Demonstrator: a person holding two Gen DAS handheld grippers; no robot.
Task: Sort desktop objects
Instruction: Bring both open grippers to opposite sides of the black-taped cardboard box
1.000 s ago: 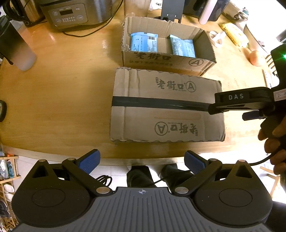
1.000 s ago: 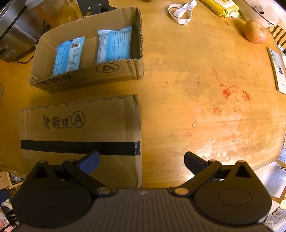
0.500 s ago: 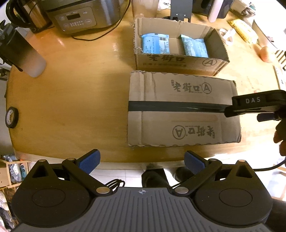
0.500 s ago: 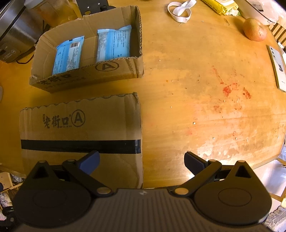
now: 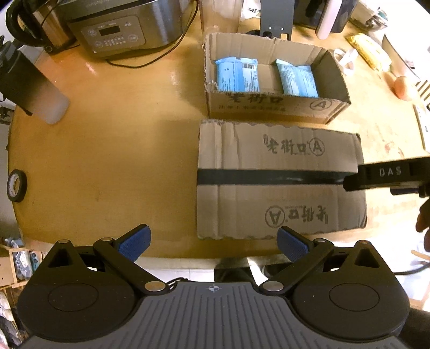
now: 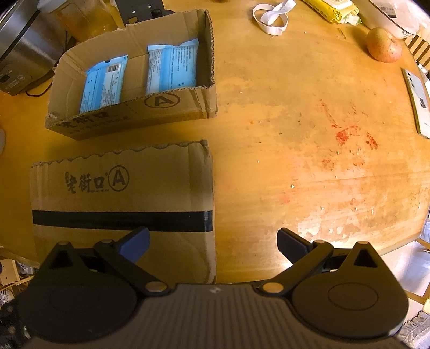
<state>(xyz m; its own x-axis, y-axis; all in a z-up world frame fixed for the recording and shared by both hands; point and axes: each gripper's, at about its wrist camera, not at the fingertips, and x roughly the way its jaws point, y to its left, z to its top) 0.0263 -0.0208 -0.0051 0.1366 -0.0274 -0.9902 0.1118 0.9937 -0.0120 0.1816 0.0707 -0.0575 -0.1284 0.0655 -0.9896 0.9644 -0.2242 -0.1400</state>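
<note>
- Left gripper (image 5: 213, 243): jaws spread wide, nothing between them; it hangs over the near table edge, short of the flat carton.
- Right gripper (image 6: 213, 241): jaws likewise wide and empty; its left finger (image 6: 134, 243) overlaps the flat carton's near right corner in the view, contact not determinable.
- The right gripper also shows in the left wrist view, as a black body marked "DAS" at the carton's right edge.
- Flat carton (image 5: 279, 180): lies closed on the wooden table (image 5: 121, 161), a black tape band running left to right across its top.
- Open box (image 5: 274, 107): stands just beyond the flat carton, a narrow gap between them.
- Two blue packets lie inside the box, side by side: left packet (image 5: 237, 75), right packet (image 5: 297, 82) (both flat on the box floor).
- Far left: cooker (image 5: 121, 26) with its cord; a frosted bottle (image 5: 40, 94) nearer, at the left.
- Tape roll (image 5: 16, 185) sits at the table's left edge.
- Right side: an apple (image 6: 384, 44) at the far right, a white band (image 6: 271, 16) at the far edge, and red smears (image 6: 349, 134) on the wood, well apart from the boxes.
</note>
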